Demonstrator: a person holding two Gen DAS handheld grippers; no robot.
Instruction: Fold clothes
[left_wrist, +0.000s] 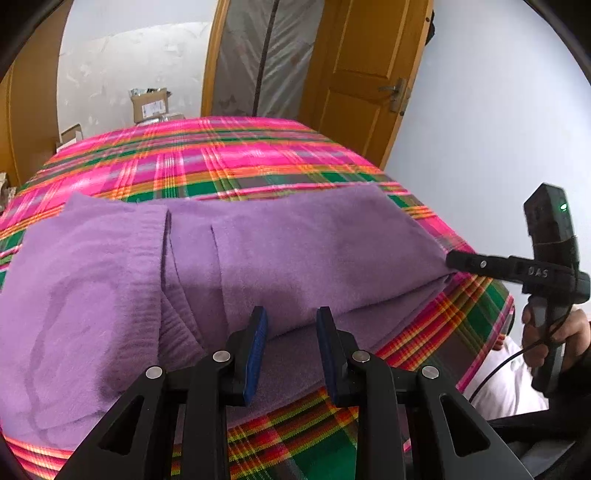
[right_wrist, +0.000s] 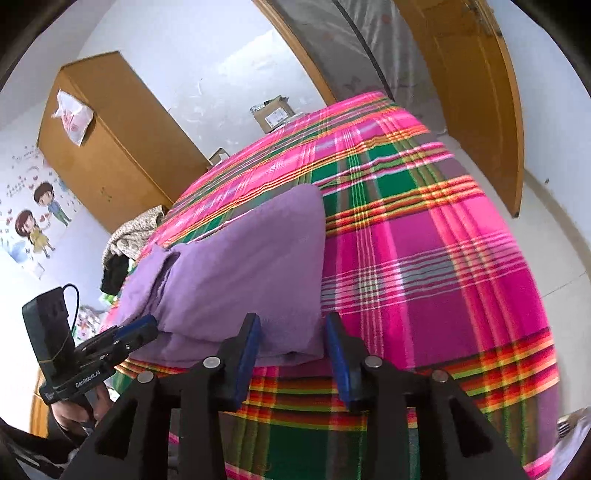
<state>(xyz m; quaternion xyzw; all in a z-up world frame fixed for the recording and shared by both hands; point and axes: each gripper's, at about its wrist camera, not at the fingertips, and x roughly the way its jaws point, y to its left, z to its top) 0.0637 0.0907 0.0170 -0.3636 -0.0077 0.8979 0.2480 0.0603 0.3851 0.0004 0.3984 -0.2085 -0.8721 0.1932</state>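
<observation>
Purple sweater (left_wrist: 122, 295) lies folded on the bed, on a pink, green and orange plaid blanket (left_wrist: 207, 155), near the bed's near edge. Ribbed cuffs show in the folds toward its left half.

Left gripper (left_wrist: 291, 354): jaws part-way open, blue pads (left_wrist: 256, 354) standing apart over the near hem of the sweater. In its own view, cloth fills the gap between the pads, but no pinch shows; whether the pads touch the fabric I cannot tell. In the right wrist view the same gripper (right_wrist: 138, 330) reaches the sweater's left corner, its tips against or just at the cloth, contact unclear.

Right gripper (right_wrist: 293, 356): jaws apart, wider than the left. The sweater's near right corner lies in the gap, the pads (right_wrist: 338, 358) not pressing on it. From the left wrist view its black fingers (left_wrist: 465, 262) sit at the sweater's right edge.

Hidden or cut off: the hand (left_wrist: 561, 332) on the right gripper's handle is partly out of frame; a white sleeve or garment shows below it. A pile of clothes (right_wrist: 129, 236) at the far left of the bed is too small to sort out. A cardboard box (left_wrist: 149, 105) stands past the bed's far end, its label unreadable.
</observation>
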